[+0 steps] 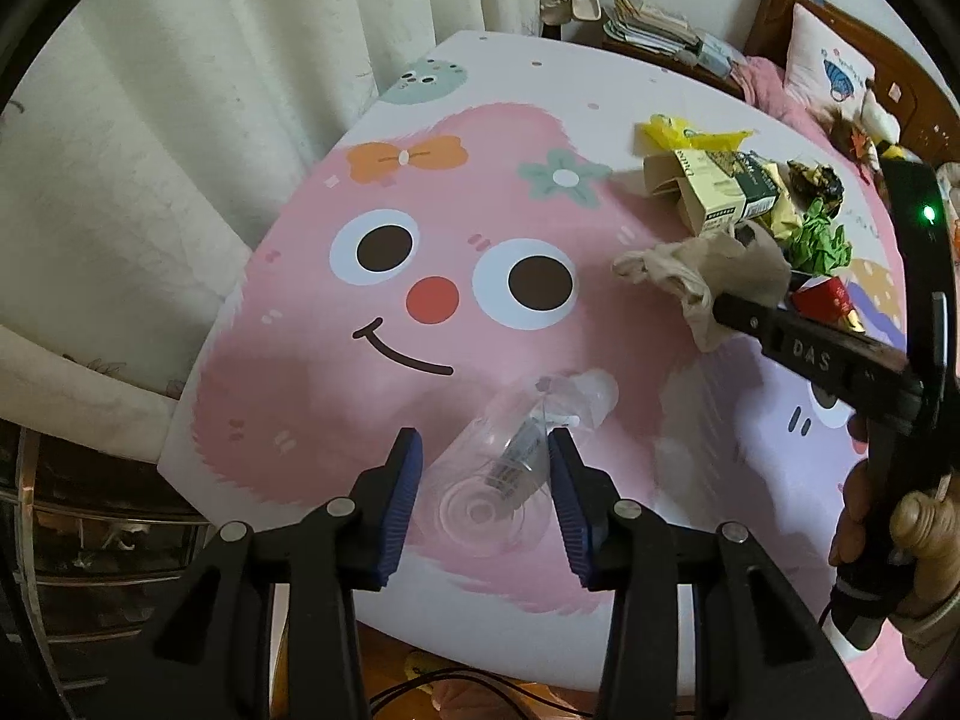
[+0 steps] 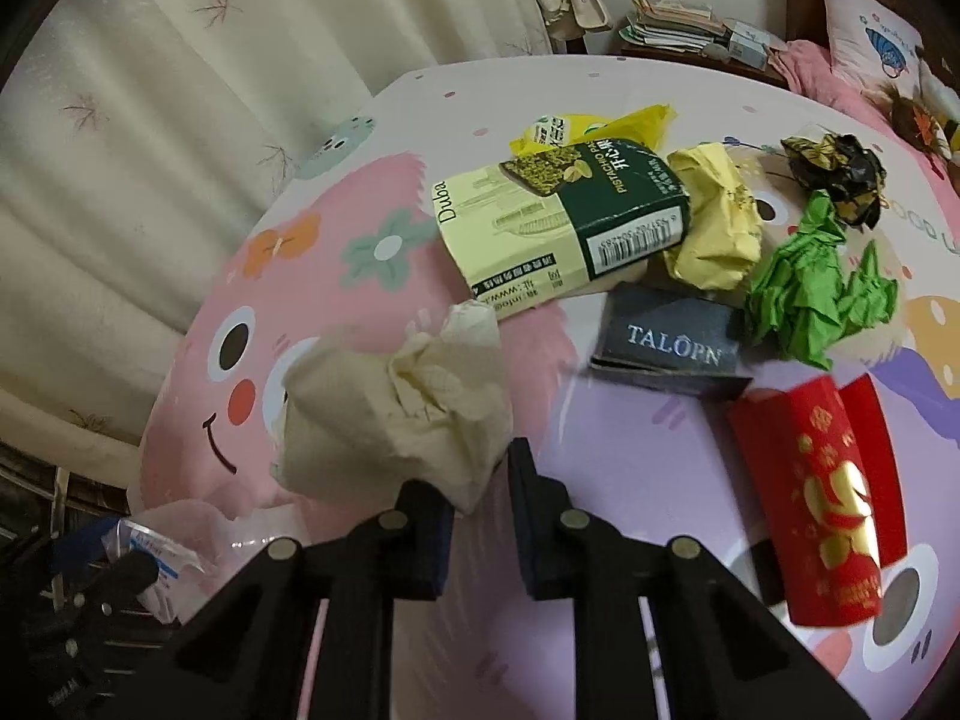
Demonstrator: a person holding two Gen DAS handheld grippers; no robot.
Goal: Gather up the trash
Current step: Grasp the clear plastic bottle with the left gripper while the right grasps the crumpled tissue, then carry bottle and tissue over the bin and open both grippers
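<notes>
So on the left side we've got our left gripper (image 1: 483,480) pointing down at a clear plastic bottle (image 1: 522,450) lying on its side on the bench (image 1: 270,408), which has a cartoon pink-face cover. The blue pads (image 1: 405,492) sit either side of the bottle's bottom half, with a gap showing on the left one, and honestly we can't tell if they're actually squeezing it yet since the plastic is see-through.

Moving right, our right gripper (image 2: 480,480) has its fingers pulled in close, pinching the lower edge of a crumpled beige tissue (image 2: 396,408). From the left wrist view you can see that same tissue (image 1: 708,276) bunched at the gripper's tip.

Past that is the rest of the trash pile, all on the bench: a green-and-cream Duba box (image 2: 558,216) with a yellow wrapper (image 2: 588,123) behind it, a yellow paper wad (image 2: 714,228), a dark TALOPN box (image 2: 672,348), crumpled green paper (image 2: 810,294), a black-and-gold foil ball (image 2: 840,171), and a red envelope (image 2: 828,498) nearest on the far right.
</notes>
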